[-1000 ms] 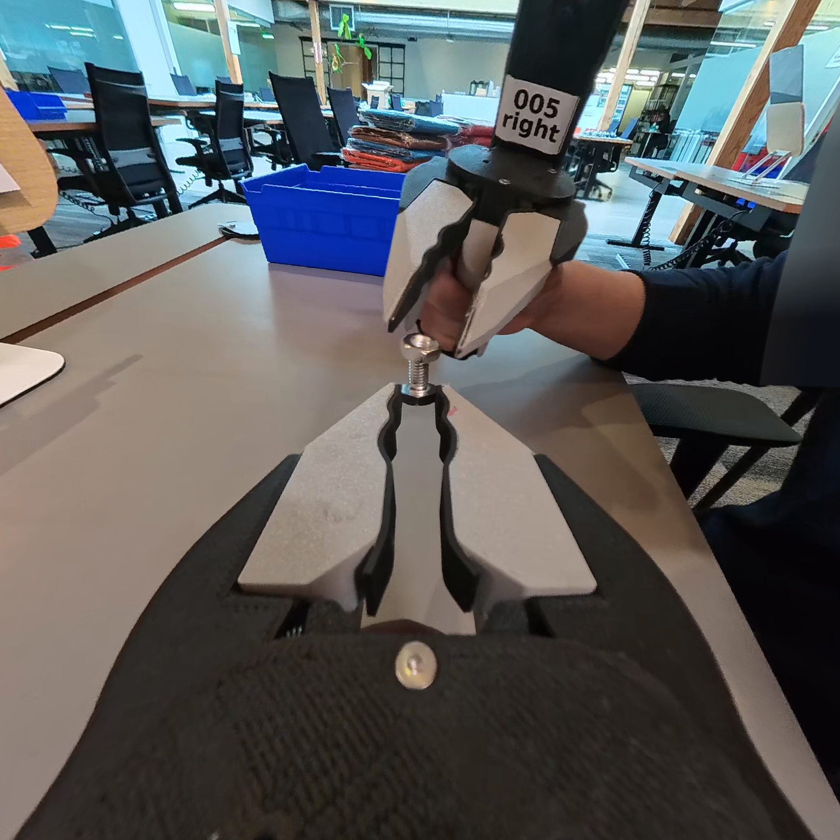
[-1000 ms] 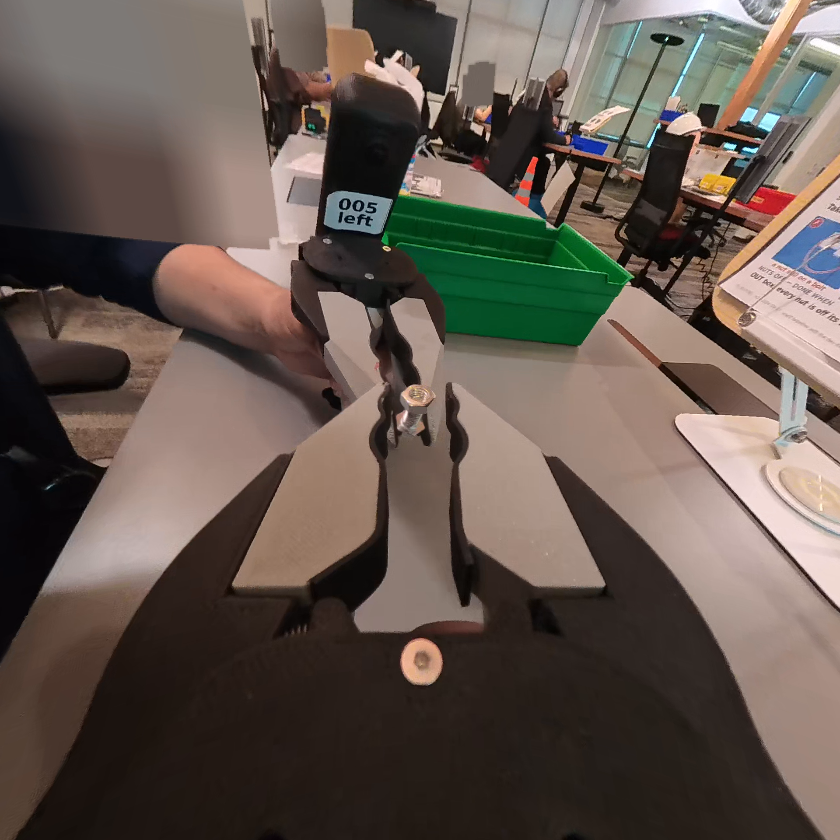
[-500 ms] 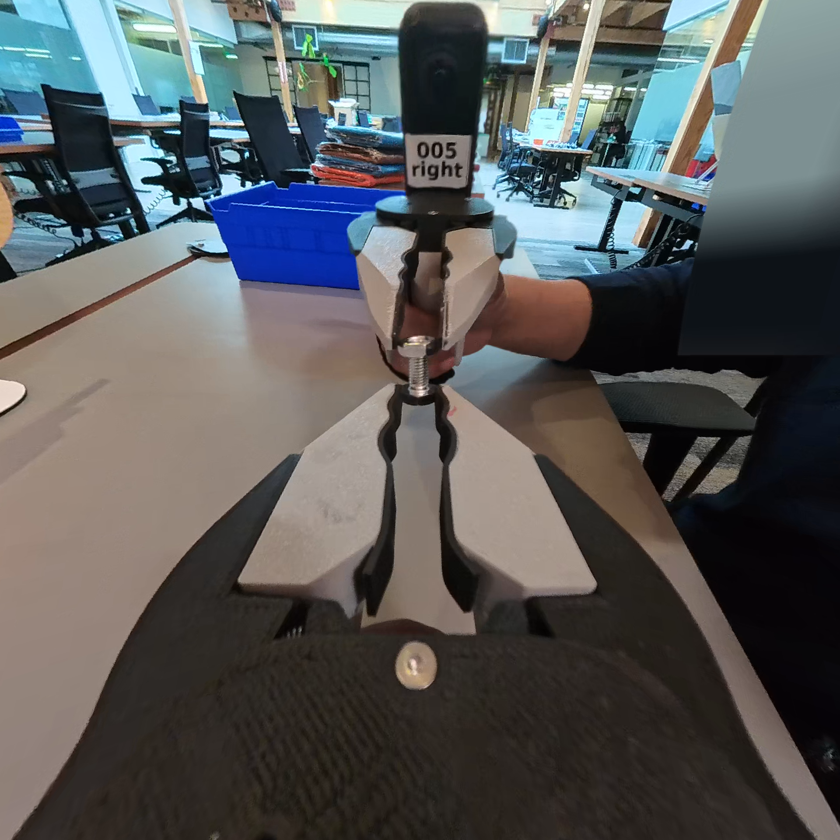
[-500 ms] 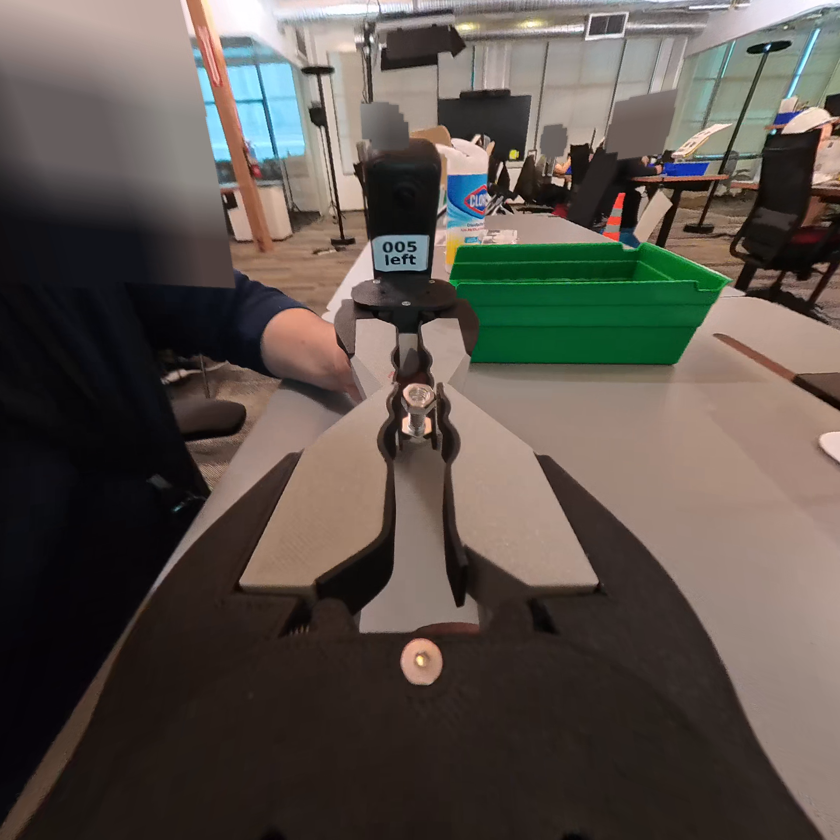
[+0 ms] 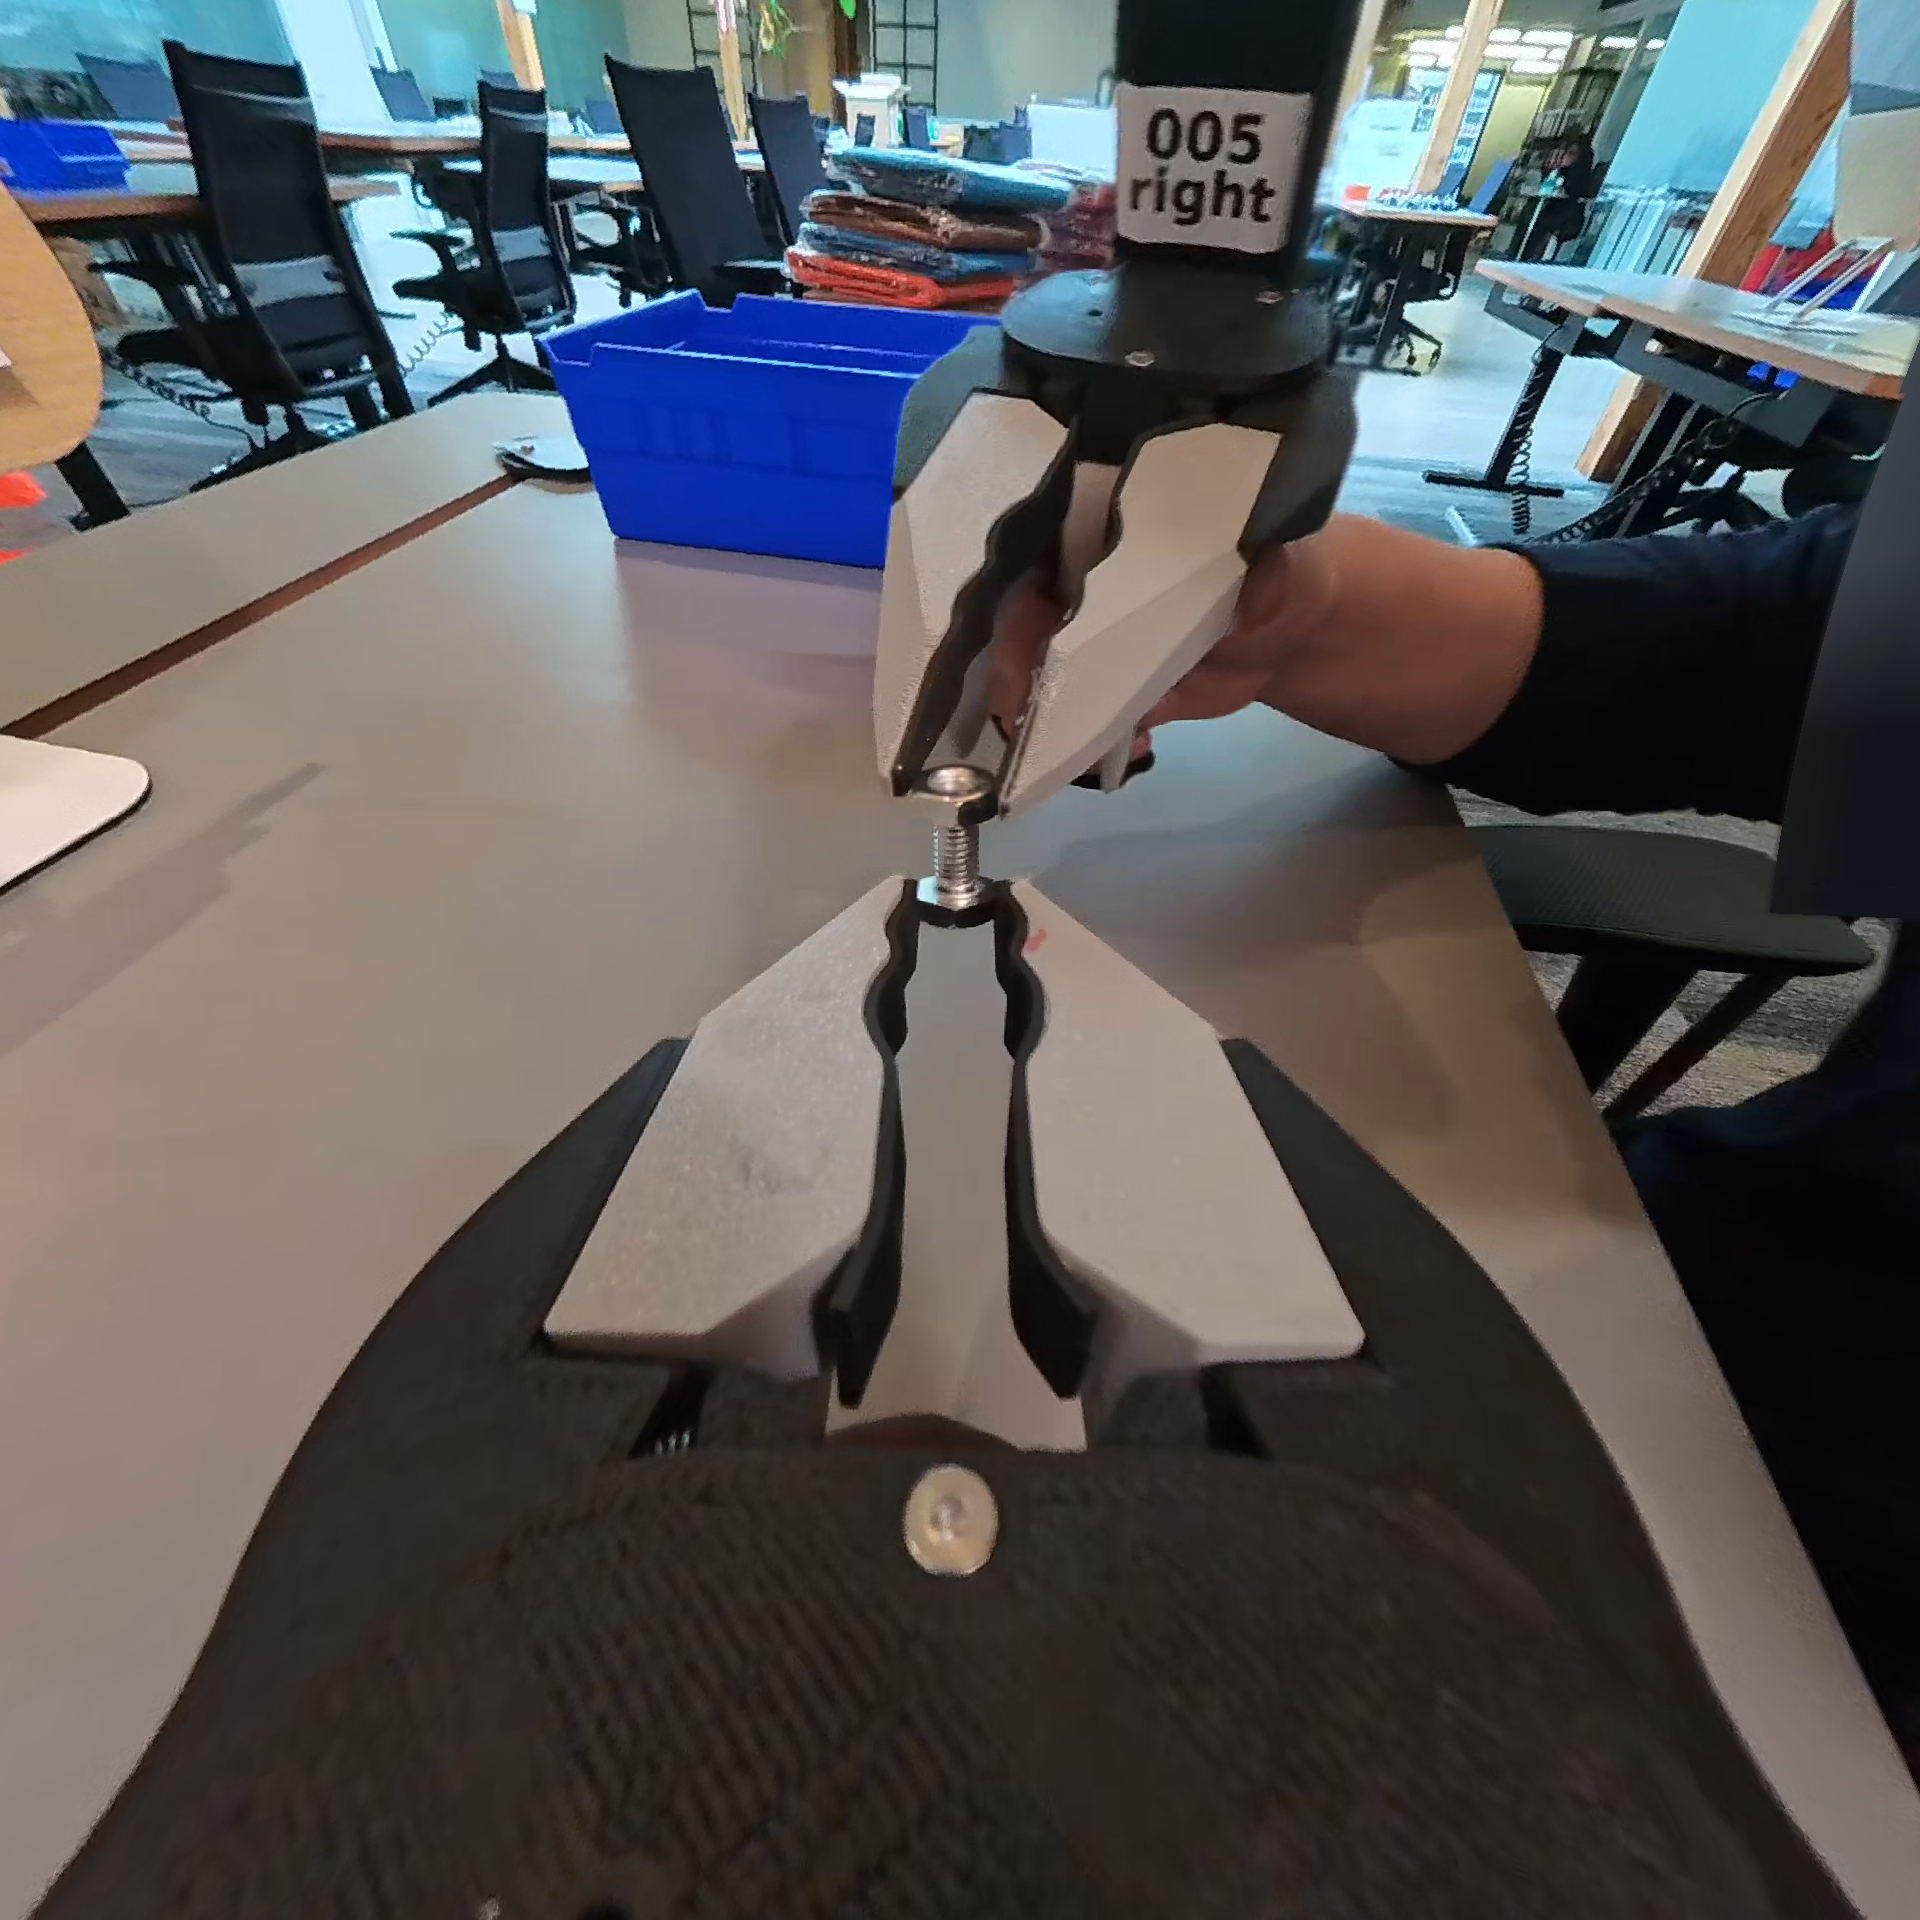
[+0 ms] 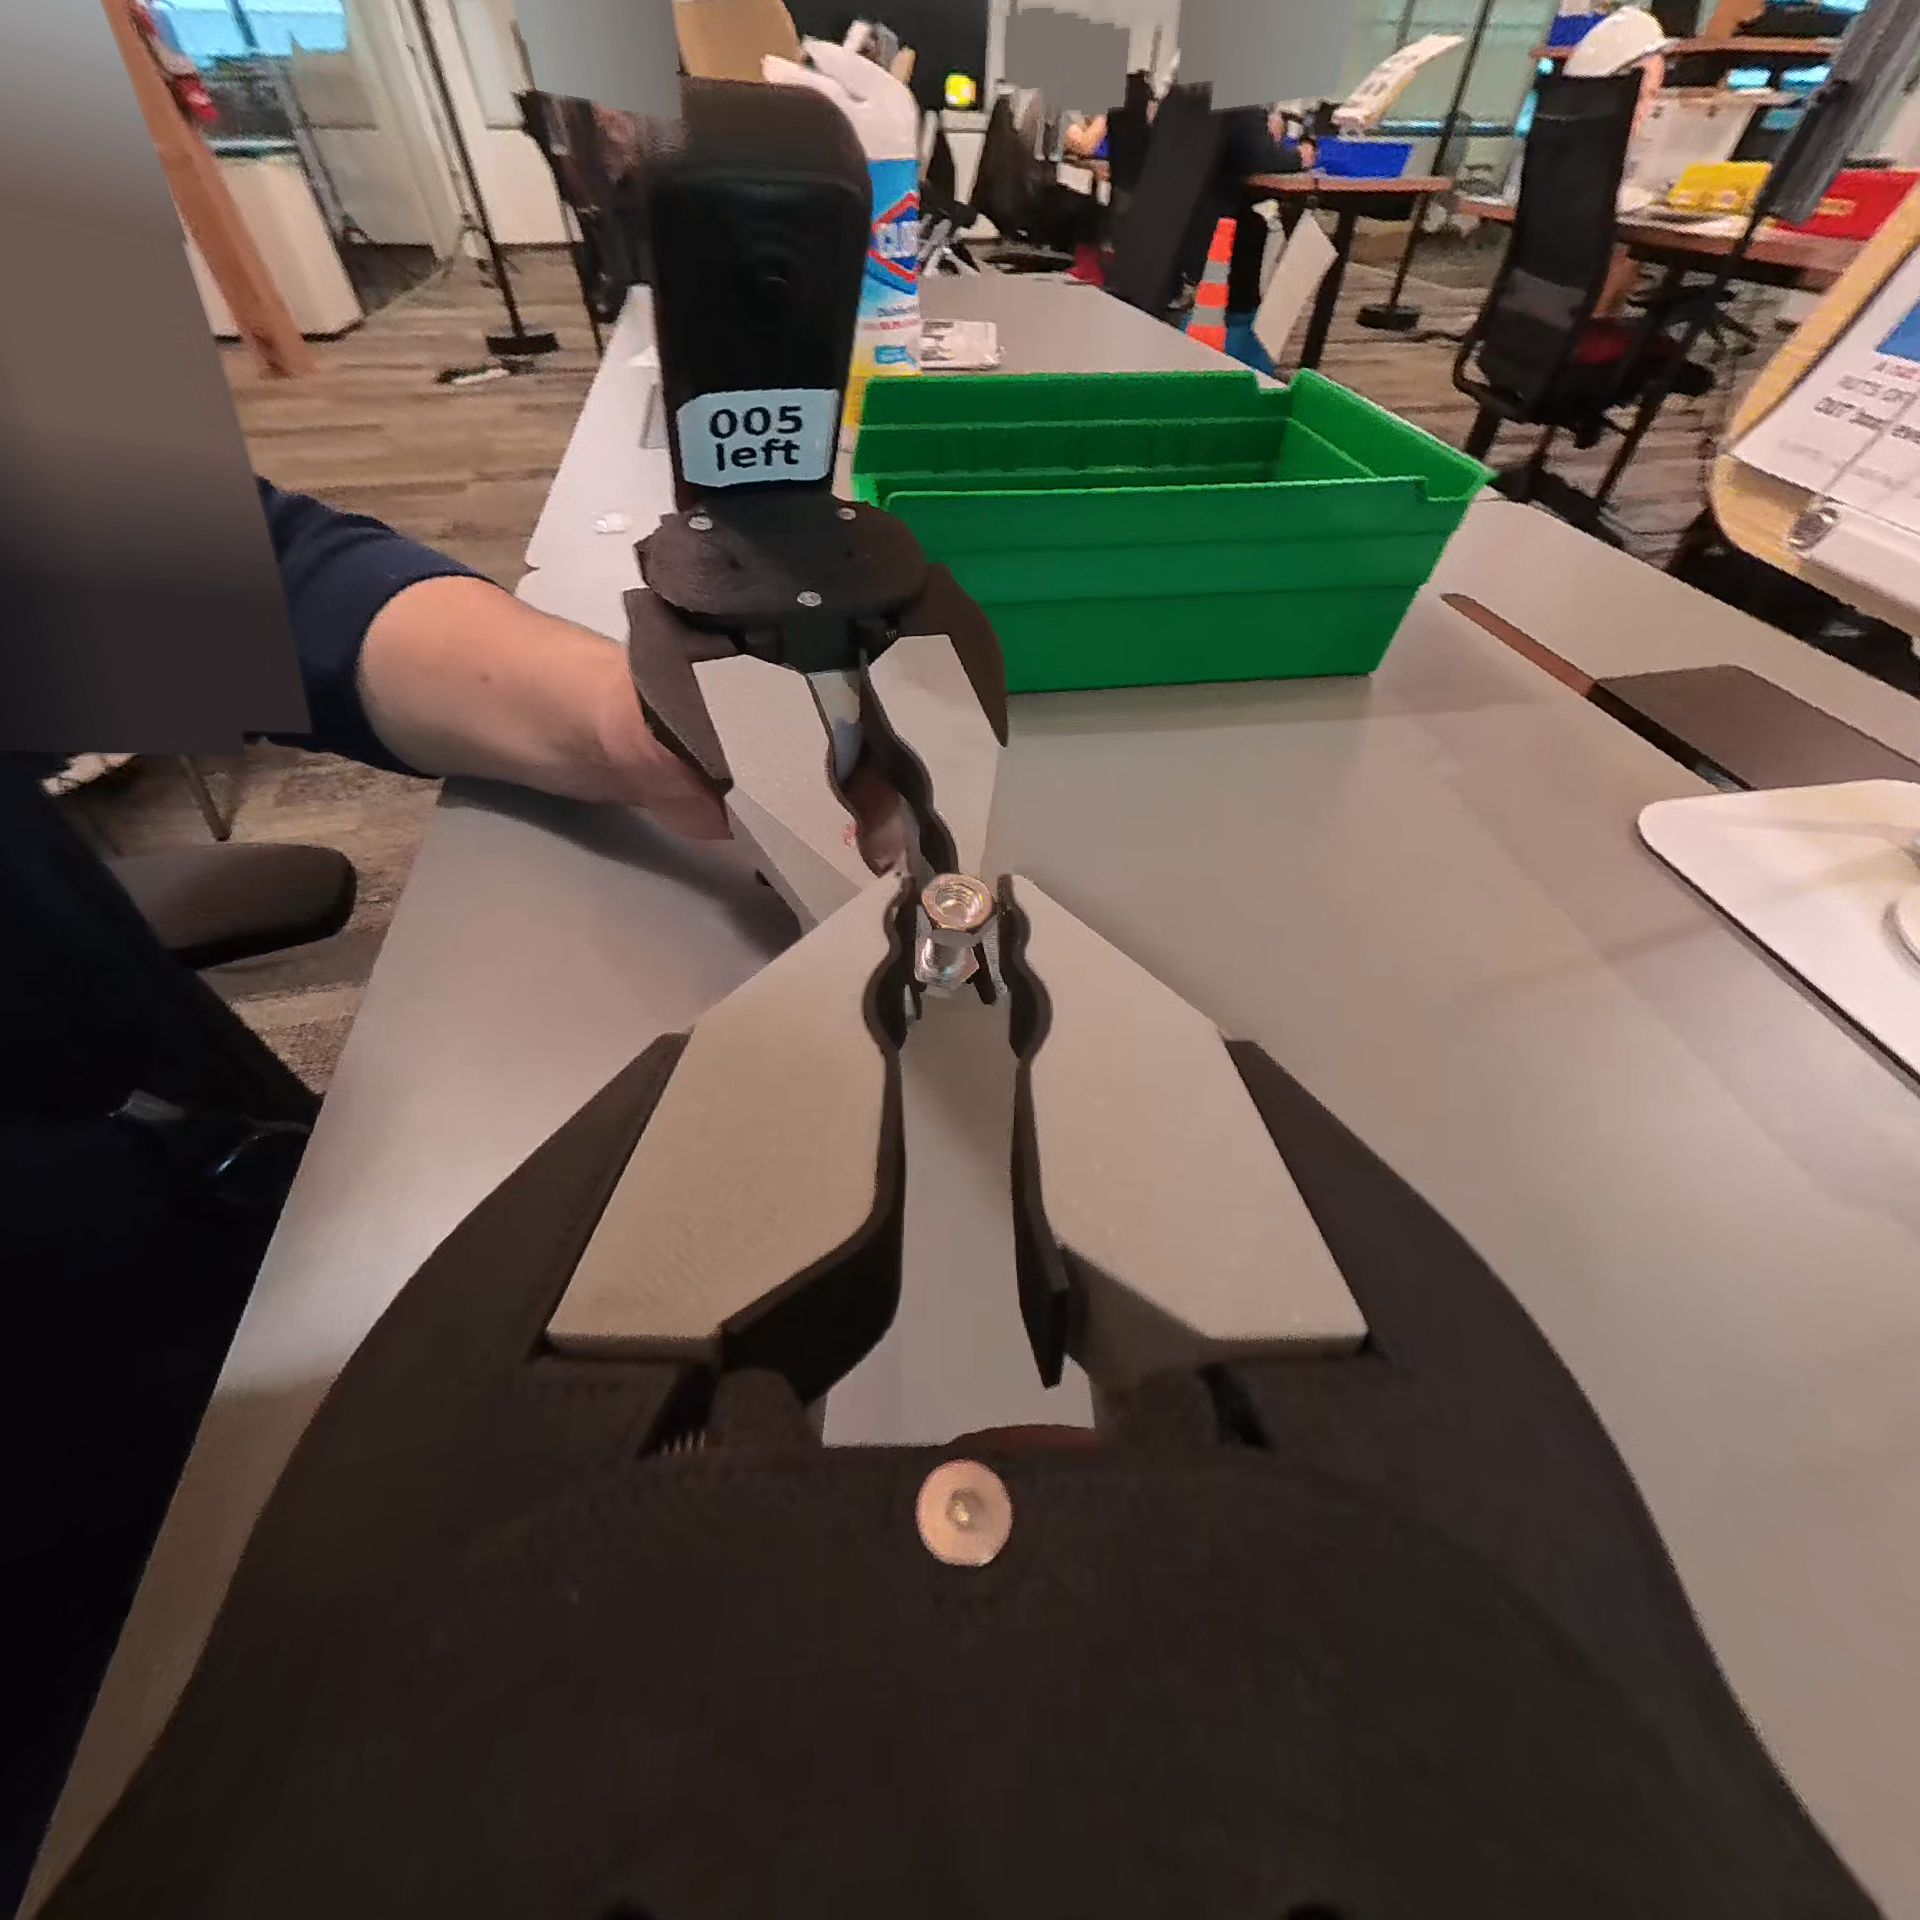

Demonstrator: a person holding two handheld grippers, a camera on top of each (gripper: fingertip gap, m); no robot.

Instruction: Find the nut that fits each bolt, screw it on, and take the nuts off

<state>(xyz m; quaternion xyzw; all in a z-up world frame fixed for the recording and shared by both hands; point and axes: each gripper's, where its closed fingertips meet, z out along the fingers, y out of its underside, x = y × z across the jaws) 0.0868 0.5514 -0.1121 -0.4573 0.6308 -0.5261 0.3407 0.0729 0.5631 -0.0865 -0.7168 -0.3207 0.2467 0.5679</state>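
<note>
Facing blue bin (image 5: 748, 436), green bin (image 6: 1164, 540)

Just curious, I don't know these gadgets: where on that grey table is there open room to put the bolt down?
Bare table lies between the blue bin and the white mat, also before the green bin. It is crowded where both jaws meet on the bolt.

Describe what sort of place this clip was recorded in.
Probably an open-plan office or lab workspace: rows of desks with black office chairs, a grey worktable carrying blue and green parts bins, and people seated at desks farther back.
</note>
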